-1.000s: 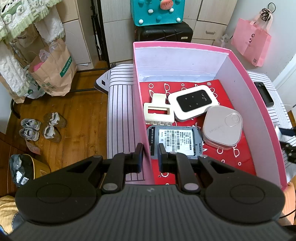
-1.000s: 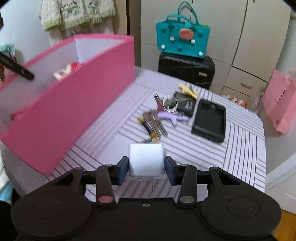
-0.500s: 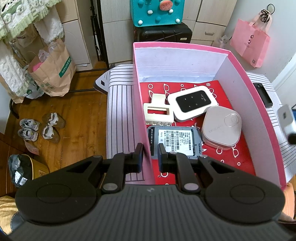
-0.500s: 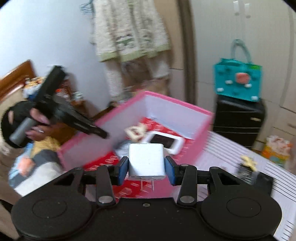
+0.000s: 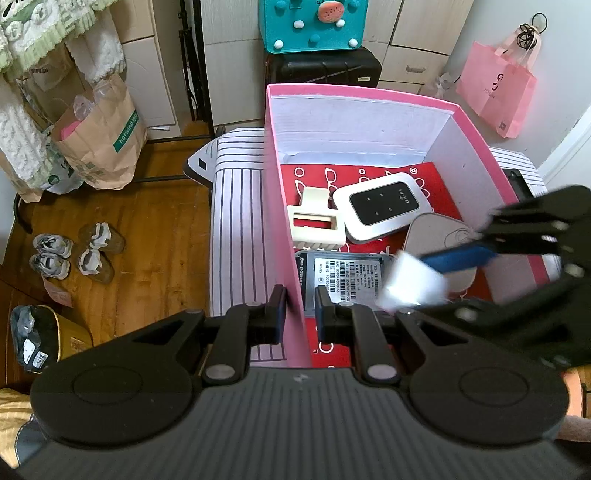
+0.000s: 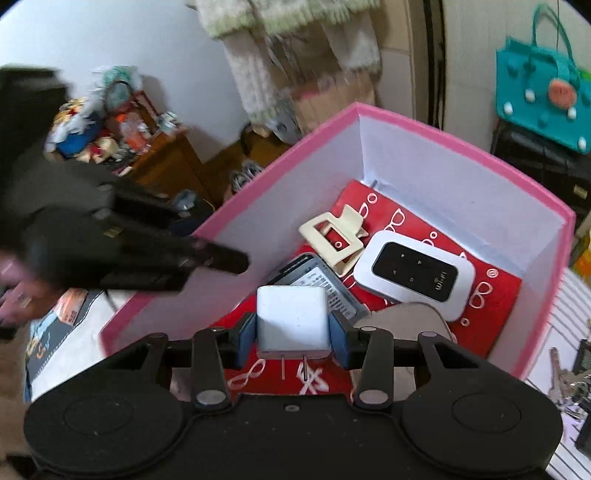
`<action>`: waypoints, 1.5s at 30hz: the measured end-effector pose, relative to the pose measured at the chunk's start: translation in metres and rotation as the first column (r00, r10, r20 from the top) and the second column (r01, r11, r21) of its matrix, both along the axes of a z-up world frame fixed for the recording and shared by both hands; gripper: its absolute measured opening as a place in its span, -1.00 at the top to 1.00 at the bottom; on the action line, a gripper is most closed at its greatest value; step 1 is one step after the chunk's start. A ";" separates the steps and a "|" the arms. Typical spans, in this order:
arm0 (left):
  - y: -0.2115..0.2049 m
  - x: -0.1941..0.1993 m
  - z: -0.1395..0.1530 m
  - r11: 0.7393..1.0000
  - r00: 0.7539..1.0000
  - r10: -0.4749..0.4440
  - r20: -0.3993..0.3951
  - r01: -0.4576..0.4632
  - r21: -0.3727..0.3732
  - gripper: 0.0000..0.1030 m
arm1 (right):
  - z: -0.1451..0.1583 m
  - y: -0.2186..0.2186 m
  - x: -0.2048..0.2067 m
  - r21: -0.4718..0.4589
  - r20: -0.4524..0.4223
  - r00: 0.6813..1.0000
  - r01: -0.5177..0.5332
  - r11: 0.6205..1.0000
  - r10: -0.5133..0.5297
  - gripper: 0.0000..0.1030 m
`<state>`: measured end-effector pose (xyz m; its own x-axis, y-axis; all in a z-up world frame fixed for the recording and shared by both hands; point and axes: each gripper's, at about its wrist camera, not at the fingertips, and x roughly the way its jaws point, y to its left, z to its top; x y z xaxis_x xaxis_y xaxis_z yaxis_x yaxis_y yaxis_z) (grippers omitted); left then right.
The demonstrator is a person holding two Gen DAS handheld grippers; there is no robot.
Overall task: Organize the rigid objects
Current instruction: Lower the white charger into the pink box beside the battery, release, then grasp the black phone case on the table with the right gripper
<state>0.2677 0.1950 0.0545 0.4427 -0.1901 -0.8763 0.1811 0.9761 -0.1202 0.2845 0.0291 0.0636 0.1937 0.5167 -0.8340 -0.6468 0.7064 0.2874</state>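
Observation:
A pink box [image 5: 280,221] with a red lining stands on the striped table. It holds a cream hair clip [image 5: 316,225], a white wifi router [image 5: 380,206], a labelled grey battery [image 5: 340,273] and a beige rounded case [image 5: 432,236]. My left gripper [image 5: 298,314] is shut on the box's left wall near its front corner. My right gripper [image 6: 291,334] is shut on a white plug adapter [image 6: 291,321] and holds it over the box's inside, above the battery [image 6: 314,284]. The adapter also shows blurred in the left wrist view [image 5: 413,284].
Keys [image 6: 565,376] and dark items lie on the striped cloth right of the box. A paper bag [image 5: 99,136] and shoes [image 5: 70,251] sit on the wood floor to the left. A teal bag [image 5: 314,22] on a black case stands behind the table.
My right gripper has carried the white adapter from the table's right side up and over the box's rim, and now holds it inside the box. The left gripper has stayed on the wall.

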 end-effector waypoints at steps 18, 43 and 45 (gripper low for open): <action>0.003 0.002 -0.001 1.000 1.000 -0.004 -0.016 0.004 -0.016 0.74 | -0.005 0.011 0.020 -0.017 0.006 1.000 0.030 0.999 -0.030 -0.02; 0.002 0.026 0.000 1.000 1.000 -0.021 0.002 0.021 0.001 0.74 | -0.008 -0.238 0.004 -0.044 0.341 0.773 0.581 0.813 -0.535 -0.18; 0.002 0.031 -0.001 1.000 1.000 -0.019 0.004 0.019 0.000 0.74 | -0.020 -0.244 0.010 -0.074 0.339 0.769 0.597 0.799 -0.542 -0.19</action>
